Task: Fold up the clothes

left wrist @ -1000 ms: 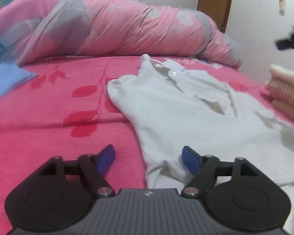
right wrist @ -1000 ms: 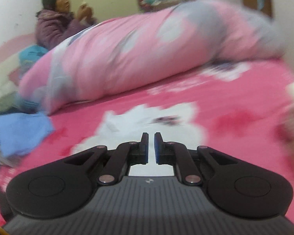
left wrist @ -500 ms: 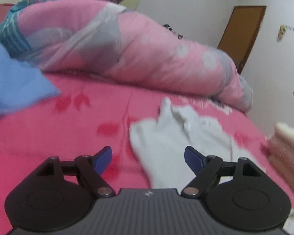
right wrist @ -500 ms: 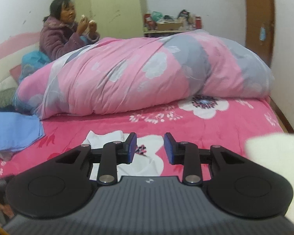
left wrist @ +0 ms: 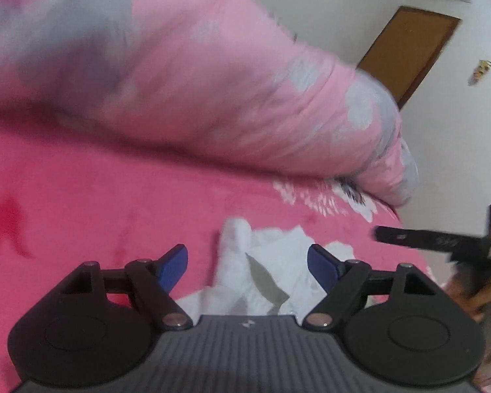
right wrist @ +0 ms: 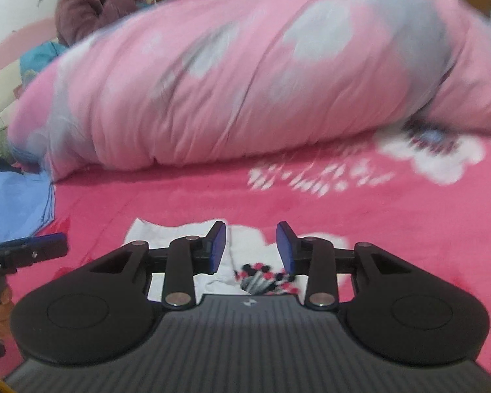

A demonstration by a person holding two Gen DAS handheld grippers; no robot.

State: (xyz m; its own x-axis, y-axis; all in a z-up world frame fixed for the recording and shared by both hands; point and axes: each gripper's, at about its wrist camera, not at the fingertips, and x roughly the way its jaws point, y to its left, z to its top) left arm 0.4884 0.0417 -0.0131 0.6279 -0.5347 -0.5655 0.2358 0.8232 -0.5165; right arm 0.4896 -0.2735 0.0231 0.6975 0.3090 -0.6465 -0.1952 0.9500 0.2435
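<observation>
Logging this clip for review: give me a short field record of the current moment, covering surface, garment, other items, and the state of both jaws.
surface: bright pink floral bedsheet
garment: crumpled white collared shirt, lying on the sheet, unfolded
left gripper: jaws wide open, over the shirt, empty
right gripper: jaws open, empty, beside the shirt's edge
behind: rolled pink and grey quilt
side item: blue cloth at the sheet's left edge
image quality: motion-blurred
</observation>
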